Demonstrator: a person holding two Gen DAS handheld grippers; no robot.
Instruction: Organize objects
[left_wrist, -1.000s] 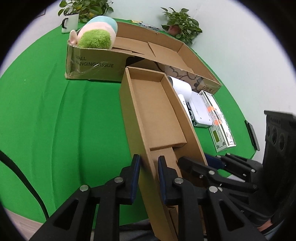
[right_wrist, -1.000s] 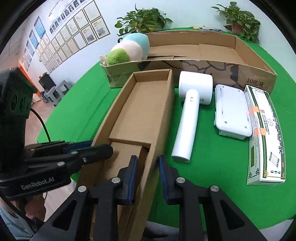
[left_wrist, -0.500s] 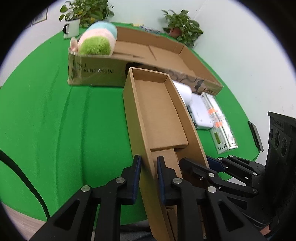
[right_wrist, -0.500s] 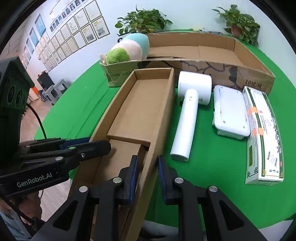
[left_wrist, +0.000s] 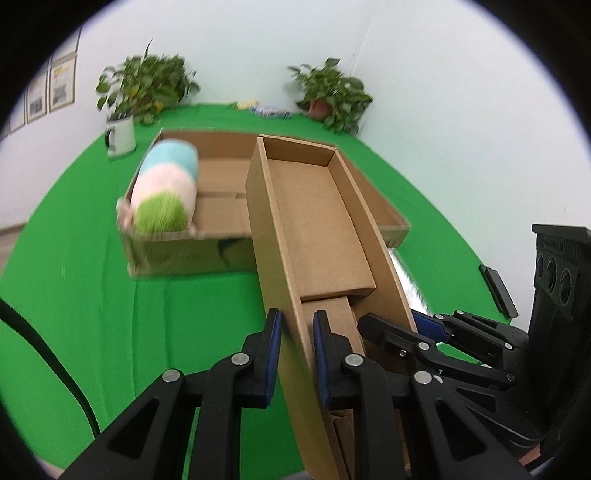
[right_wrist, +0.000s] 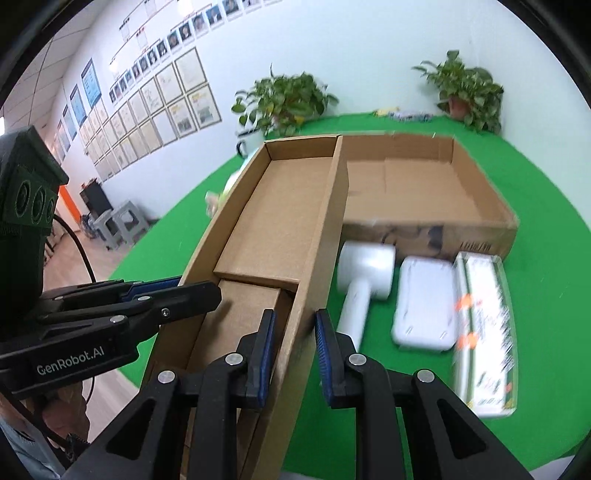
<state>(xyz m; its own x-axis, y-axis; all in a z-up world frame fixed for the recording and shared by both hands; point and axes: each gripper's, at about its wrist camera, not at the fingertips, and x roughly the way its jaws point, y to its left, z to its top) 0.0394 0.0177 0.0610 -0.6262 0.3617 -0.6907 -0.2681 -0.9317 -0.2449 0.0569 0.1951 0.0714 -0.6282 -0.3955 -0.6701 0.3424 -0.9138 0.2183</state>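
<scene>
Your left wrist view shows what the right one mostly hides: a striped plush toy (left_wrist: 164, 192), blue, pink and green, lying at the left end of the large flat carton (left_wrist: 177, 254). A white mug (left_wrist: 119, 136) stands beyond it by a potted plant (left_wrist: 147, 86).

Your right wrist view shows three white things on the green table cloth (right_wrist: 535, 221) that the left view barely catches: a hammer-shaped white device (right_wrist: 364, 280), a flat white case (right_wrist: 424, 304) just beside it, and a long printed packet (right_wrist: 485, 332) next to that. All three lie in front of the large carton. Framed certificates (right_wrist: 162, 96) cover the wall at the left.

The only writing you can read is "GenRobot.AI" on the side of your left gripper (right_wrist: 195, 291); the carton's print is blurred.

The long narrow cardboard box (left_wrist: 314, 229) sits between both grippers, its far end over the large carton. Your left gripper (left_wrist: 297, 354) is nearly closed, pinching the box's left wall. Your right gripper (right_wrist: 291, 347) is likewise clamped on the right wall.
</scene>
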